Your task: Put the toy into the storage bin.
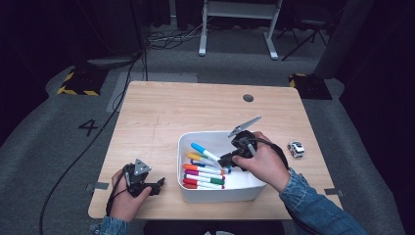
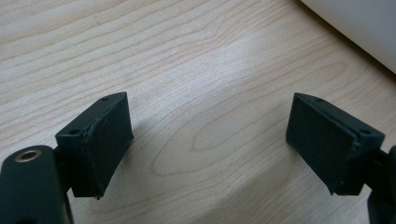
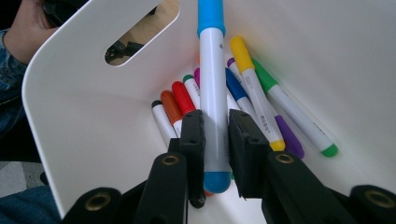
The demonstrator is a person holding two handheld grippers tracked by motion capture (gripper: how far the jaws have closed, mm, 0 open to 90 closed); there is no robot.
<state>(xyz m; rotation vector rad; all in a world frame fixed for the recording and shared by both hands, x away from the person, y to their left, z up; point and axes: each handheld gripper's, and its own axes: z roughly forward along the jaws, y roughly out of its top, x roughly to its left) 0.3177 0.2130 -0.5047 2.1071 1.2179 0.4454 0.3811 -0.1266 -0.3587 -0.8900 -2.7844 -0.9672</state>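
While the left gripper sat w/ fingers released on the desk, the right gripper clenched a blue marker inside the white bin.

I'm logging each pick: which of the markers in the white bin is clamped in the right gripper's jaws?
The light-blue-capped marker. It sits between the right gripper's jaws, raised above the others, which lie loose on the floor of the bin.

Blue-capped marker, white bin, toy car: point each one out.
Blue-capped marker (image 3: 213,93): right gripper view, white barrel.
White bin (image 1: 220,194): high view, near wall.
Toy car (image 1: 295,149): high view, its body.
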